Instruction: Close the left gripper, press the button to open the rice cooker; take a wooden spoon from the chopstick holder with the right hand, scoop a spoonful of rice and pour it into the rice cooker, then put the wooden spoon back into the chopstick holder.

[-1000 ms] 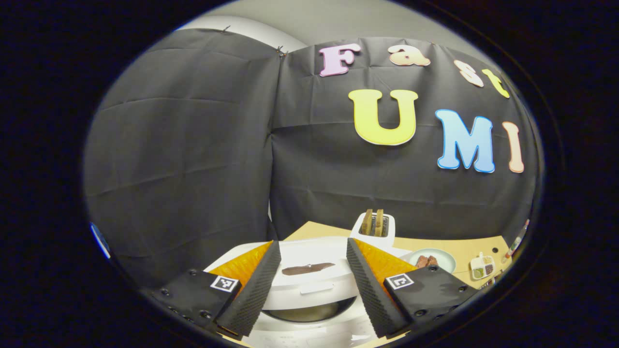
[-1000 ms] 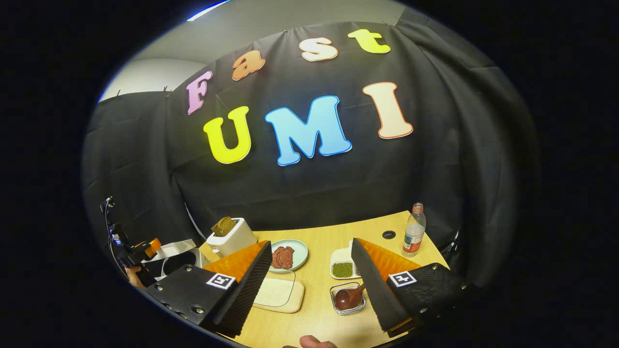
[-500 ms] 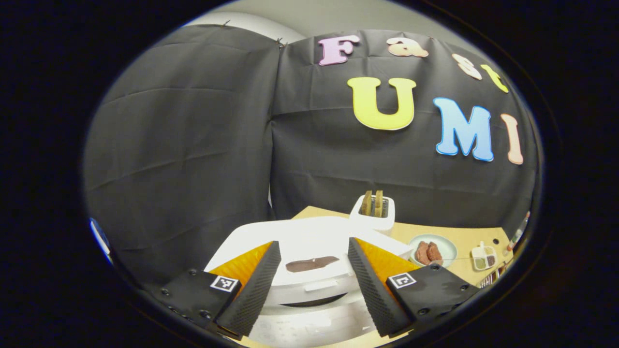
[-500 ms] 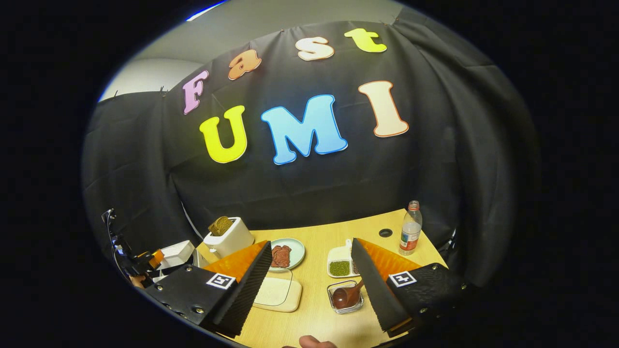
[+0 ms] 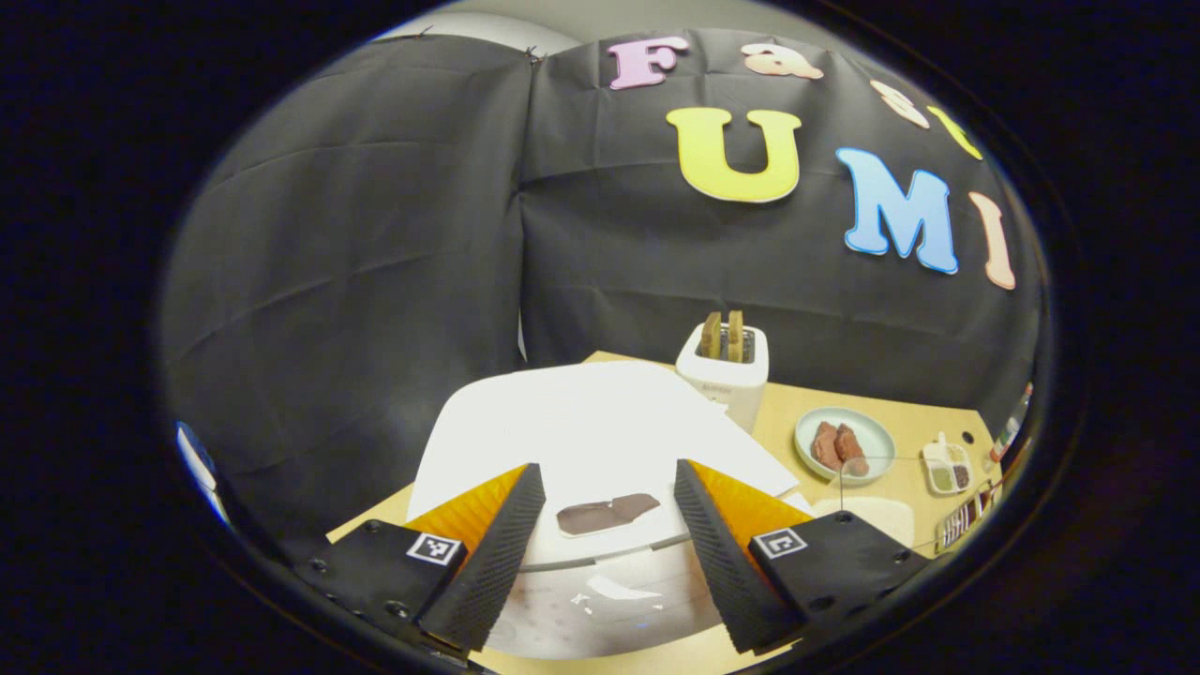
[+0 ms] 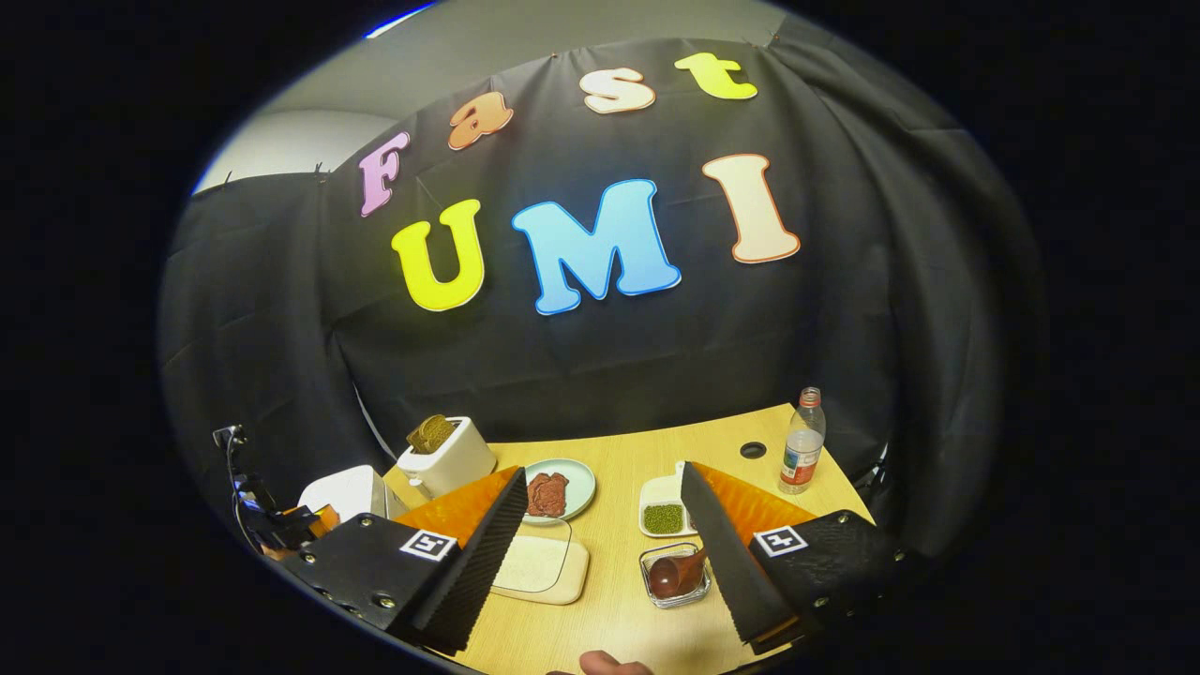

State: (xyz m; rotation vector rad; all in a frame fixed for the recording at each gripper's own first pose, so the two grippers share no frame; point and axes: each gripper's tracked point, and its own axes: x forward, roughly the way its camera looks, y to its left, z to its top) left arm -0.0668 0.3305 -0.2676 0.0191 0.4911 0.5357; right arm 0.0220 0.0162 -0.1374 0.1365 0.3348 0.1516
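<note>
Left gripper [image 5: 600, 553]: fingers spread wide, holding nothing, hanging just above the rice cooker's front edge.
Rice cooker [image 5: 581, 431]: white, lid down with a dark brown patch [image 5: 607, 513] on top; landmark for all below.
Right gripper [image 6: 600, 553]: fingers spread apart, empty, over the wooden surface [image 6: 619, 609] well to the right of the rice cooker.
Wooden spoon [image 6: 677, 574]: brown bowl lying in a small clear glass dish [image 6: 675, 577], just beside the right gripper's right finger, far right of the rice cooker.
Board [image 6: 539, 567]: pale, rounded, flat on the surface, between the rice cooker and the glass dish.
Green beans tray [image 6: 664, 516]: white, beyond the glass dish.
Plate [image 5: 842, 445]: pale green, carrying red-brown meat, right of the rice cooker.
Toaster [image 5: 724, 370]: white, two slices standing in it, just behind the rice cooker's right rear corner.
Bottle [image 6: 802, 455]: clear, upright, farthest right of the rice cooker.
</note>
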